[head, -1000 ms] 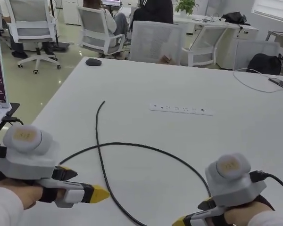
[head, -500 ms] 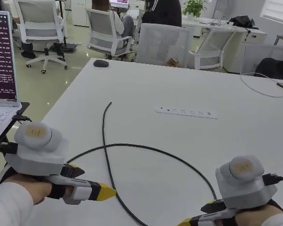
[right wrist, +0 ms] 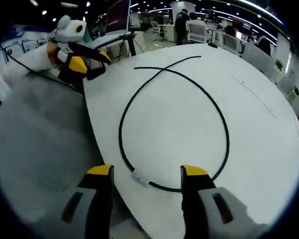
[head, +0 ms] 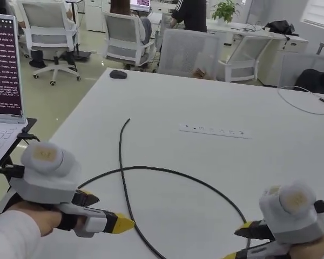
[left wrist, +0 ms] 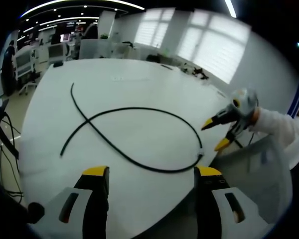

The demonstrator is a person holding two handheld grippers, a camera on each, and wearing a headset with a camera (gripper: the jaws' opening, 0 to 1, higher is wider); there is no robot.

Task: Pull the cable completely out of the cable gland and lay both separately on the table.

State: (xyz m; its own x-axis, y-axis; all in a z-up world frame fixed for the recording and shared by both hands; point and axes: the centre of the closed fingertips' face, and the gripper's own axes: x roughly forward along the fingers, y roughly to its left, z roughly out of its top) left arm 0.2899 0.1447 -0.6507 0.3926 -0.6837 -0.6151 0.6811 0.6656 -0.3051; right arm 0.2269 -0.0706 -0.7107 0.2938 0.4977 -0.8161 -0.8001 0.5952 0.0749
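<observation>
Right gripper view: with fingers released on left gripper and right gripper, the cable gland could be knocked off the table.

One black round cable, one small white plastic cable gland, one black computer mouse, one open laptop.

Head view looks down; gripper views face inward, sharing the cable.

Cable black. Cable gland white, just ahead of right gripper. Table plain white. Left gripper and right gripper: grey-white bodies, black-and-yellow jaws.
</observation>
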